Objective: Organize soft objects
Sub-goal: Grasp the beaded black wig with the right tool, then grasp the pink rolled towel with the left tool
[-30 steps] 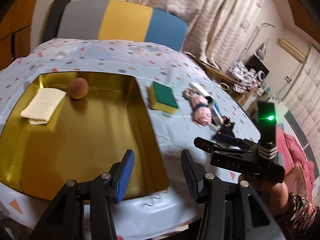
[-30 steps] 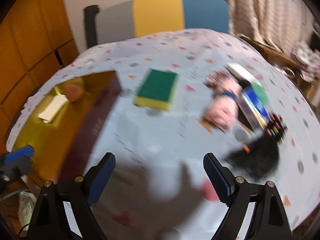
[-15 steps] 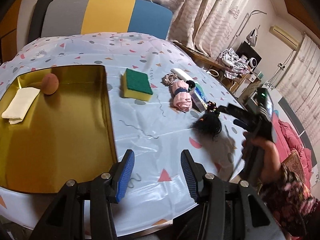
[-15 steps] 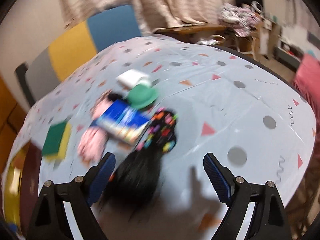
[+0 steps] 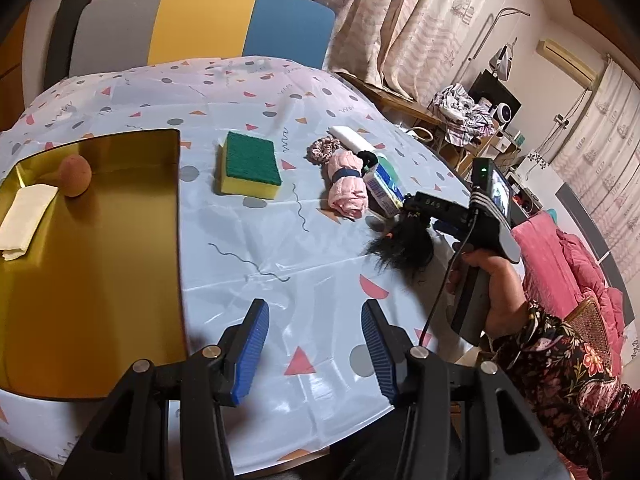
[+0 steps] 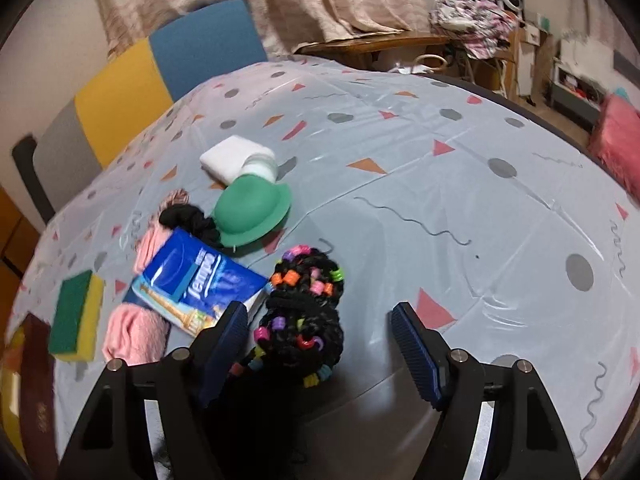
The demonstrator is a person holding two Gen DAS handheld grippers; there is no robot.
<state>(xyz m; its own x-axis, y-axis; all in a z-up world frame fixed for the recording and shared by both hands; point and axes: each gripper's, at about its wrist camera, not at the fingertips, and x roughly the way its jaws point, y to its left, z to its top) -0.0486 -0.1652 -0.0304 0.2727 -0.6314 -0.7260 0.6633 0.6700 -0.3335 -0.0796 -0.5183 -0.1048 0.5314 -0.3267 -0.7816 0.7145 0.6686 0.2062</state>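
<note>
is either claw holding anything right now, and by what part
Nothing is held. The left claw is open over bare tablecloth. The right claw is open around the beaded black braid, not closed on it.

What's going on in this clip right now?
A person is sorting soft items on a patterned table into a gold tray, which already holds a folded cloth and a brown ball. The right tool is open over a black beaded hairpiece, not gripping it. The left tool hangs open and empty near the tray. A sponge, pink cloth roll, tissue pack and green hat lie on the table.
</note>
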